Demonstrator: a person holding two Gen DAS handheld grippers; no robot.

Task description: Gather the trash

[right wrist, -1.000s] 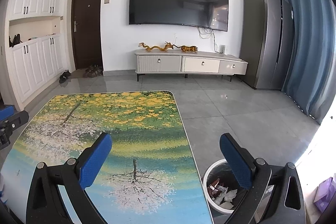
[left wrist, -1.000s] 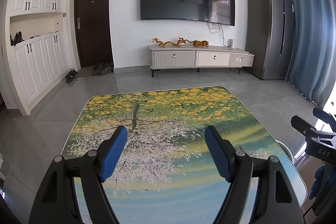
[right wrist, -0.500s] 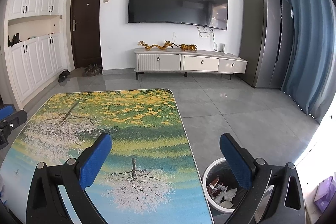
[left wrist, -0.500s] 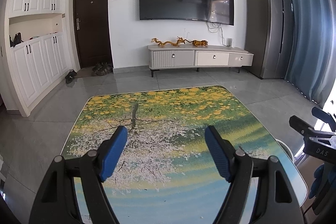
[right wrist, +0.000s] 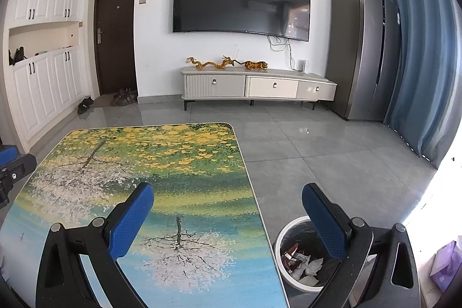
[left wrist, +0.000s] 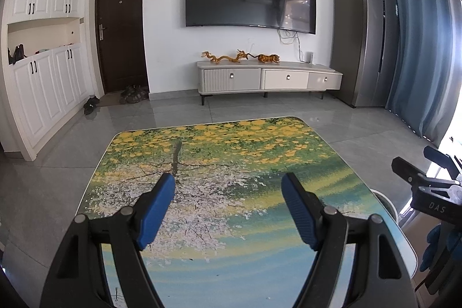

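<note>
With wrappers (right wrist: 300, 264) already lying in the bin (right wrist: 278, 238) beside a bare table (left wrist: 245, 163), the left gripper (left wrist: 228, 210) and right gripper (right wrist: 228, 218) hang spread apart, holding nothing; collection looks finished.

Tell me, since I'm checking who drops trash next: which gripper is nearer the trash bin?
Right. The right gripper hangs partly over the trash bin beside the table. The left gripper is over the tabletop, farther left.
</note>
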